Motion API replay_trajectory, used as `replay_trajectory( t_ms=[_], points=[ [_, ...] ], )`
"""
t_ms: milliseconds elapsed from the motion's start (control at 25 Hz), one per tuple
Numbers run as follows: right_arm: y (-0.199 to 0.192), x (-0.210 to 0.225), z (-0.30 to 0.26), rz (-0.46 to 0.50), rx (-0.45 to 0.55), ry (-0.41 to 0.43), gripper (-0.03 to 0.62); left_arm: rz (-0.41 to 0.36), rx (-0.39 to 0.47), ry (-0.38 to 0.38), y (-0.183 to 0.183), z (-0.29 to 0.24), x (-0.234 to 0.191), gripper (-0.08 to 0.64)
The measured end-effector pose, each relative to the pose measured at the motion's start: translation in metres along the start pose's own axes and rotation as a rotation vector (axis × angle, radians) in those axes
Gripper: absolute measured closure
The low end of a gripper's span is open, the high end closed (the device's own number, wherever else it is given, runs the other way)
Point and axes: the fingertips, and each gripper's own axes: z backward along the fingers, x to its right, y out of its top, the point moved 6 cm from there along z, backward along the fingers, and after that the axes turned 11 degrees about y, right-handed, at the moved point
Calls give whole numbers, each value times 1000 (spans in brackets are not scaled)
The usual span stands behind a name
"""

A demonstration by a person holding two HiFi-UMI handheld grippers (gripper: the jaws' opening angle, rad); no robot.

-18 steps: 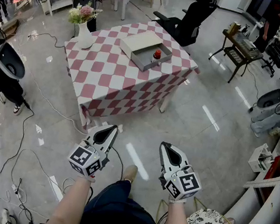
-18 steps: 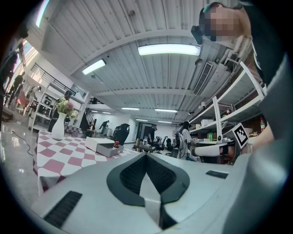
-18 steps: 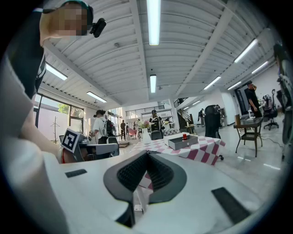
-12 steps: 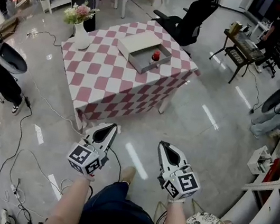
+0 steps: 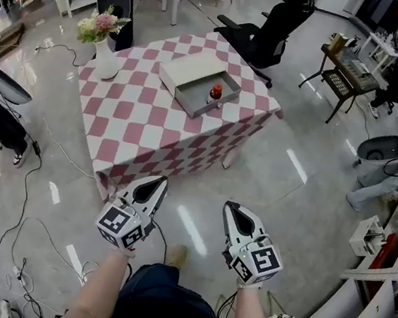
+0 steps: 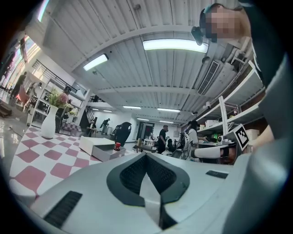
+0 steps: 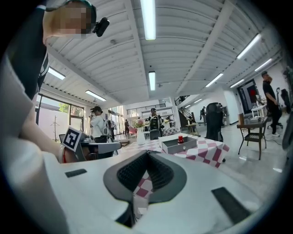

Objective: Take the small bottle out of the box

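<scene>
Fingers of left gripper (image 5: 155,182) and right gripper (image 5: 234,208) are clenched empty; the small bottle (image 5: 216,92) in the box (image 5: 192,101) seems light, rigid, best grasped around its body.

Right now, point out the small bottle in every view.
Head view: bottle stands in the box, upper centre.
Left gripper view: bottle is left of centre, above the jaws.
Right gripper view: bottle is right of centre.
Shared landmark: the white vase, left of the box in all three.
</scene>
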Motion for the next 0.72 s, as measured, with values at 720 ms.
replay_trajectory(
  t_ms=[720],
  points=[
    [17,60,-60,-20,40,-22,588,-5,18,-28,14,-67,-45,546]
  ],
)
